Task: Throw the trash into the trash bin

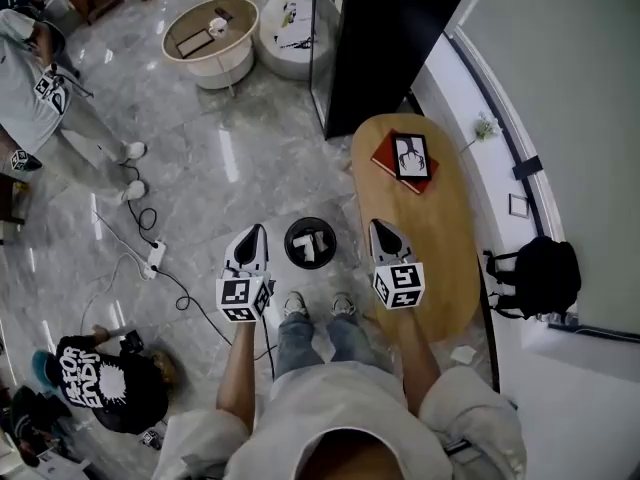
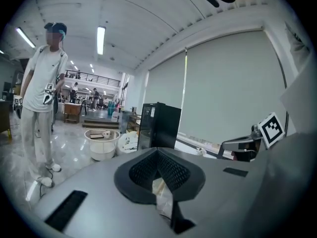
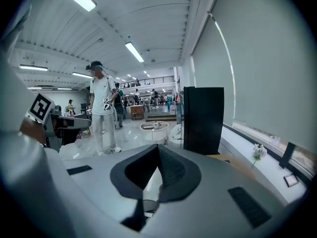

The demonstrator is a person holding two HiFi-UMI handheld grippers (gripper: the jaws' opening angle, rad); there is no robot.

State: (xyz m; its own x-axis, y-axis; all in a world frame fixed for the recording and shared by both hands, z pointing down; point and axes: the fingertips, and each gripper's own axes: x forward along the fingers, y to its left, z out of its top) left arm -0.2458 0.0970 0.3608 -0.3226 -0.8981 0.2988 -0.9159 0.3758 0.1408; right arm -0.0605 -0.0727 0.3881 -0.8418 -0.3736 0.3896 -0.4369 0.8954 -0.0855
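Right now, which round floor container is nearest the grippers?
The black bin at the person's feet; the beige tub and white tub stand far off by the black cabinet.

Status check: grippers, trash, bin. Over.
Left gripper and right gripper shut, nothing seen held. White trash lies in the black bin. Nothing in the way.

Left claw (image 1: 257,231) and right claw (image 1: 377,226) stand closed, parallel.

Glossy marble floor (image 1: 250,158), matt wooden table (image 1: 440,238).
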